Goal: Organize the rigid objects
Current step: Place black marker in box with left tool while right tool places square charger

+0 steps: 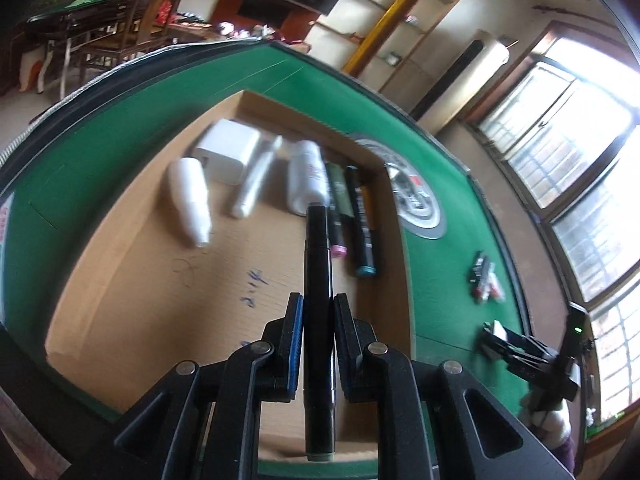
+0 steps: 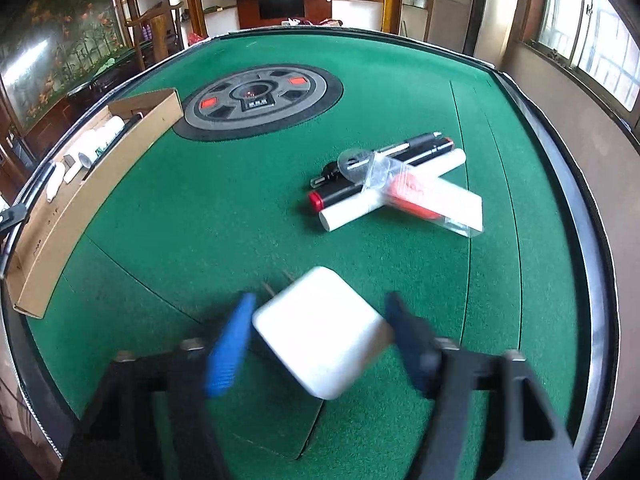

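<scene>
My left gripper (image 1: 317,312) is shut on a black marker (image 1: 318,280), held above the cardboard box (image 1: 120,280). In the box lie a white charger (image 1: 228,152), white bottles (image 1: 190,200), a white tube (image 1: 256,178) and two markers (image 1: 362,220). My right gripper (image 2: 320,320) holds a white plug charger (image 2: 320,332) between its fingers just above the green felt; the view is blurred. A pile of pens, a white tube and a clear packet with a red item (image 2: 400,184) lies on the felt ahead of the right gripper.
The green felt table (image 2: 240,208) has a round grey centre panel (image 2: 260,100) and a raised black rim. The cardboard box shows at the left edge in the right wrist view (image 2: 88,184). Windows stand to the right; shelves and a TV at the back.
</scene>
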The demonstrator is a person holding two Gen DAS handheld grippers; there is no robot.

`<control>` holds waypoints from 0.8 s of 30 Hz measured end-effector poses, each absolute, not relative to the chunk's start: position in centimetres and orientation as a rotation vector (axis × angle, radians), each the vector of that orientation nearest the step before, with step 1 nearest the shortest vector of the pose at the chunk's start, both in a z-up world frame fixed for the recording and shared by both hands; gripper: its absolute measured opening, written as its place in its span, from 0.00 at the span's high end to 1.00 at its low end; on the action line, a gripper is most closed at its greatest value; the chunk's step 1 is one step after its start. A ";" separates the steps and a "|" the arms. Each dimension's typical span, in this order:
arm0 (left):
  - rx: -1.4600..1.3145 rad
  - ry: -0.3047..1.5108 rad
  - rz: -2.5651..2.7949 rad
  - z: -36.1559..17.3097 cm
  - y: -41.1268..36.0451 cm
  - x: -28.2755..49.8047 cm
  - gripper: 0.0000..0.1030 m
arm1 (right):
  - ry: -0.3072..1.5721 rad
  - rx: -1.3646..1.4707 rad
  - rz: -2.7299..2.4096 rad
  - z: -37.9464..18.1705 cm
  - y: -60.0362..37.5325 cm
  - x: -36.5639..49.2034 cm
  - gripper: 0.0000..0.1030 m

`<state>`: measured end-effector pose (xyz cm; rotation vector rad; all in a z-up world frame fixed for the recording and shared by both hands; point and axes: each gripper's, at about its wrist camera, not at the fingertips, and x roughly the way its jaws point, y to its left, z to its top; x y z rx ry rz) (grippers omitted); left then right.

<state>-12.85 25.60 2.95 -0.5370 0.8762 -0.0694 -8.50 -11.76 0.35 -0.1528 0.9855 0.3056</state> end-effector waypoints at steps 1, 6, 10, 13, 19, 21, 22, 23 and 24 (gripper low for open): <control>-0.529 0.891 -0.059 2.8 25.7 -12.4 0.86 | 0.984 -0.150 0.304 0.4 -11.7 -8.6 0.41; -0.462 0.936 -0.009 2.5 25.7 -10.0 0.86 | 0.985 -0.126 0.296 0.7 -11.6 -9.0 0.41; -0.463 0.951 0.029 2.1 26.4 -8.8 0.85 | 0.981 -0.078 0.317 1.5 -11.5 -9.1 0.41; -0.515 0.904 0.020 2.7 27.2 -9.7 0.81 | 0.968 -0.047 0.344 2.6 -10.8 -9.4 0.41; -0.613 0.742 0.026 5.4 29.5 -14.9 0.59 | 0.941 -0.004 0.487 5.9 -6.1 -10.0 0.41; -0.633 0.701 0.048 6.1 30.3 -16.2 0.47 | 0.941 -0.004 0.568 6.8 -3.0 -10.2 0.41; -0.647 0.677 0.068 6.5 31.0 -17.1 0.44 | 0.945 -0.010 0.608 7.2 -1.5 -10.3 0.41; -0.655 0.663 0.080 6.6 31.4 -17.6 0.41 | 0.948 -0.015 0.632 7.2 -0.4 -10.4 0.41; -0.663 0.650 0.091 6.8 31.9 -18.1 0.39 | 0.956 -0.023 0.666 7.4 1.3 -10.4 0.41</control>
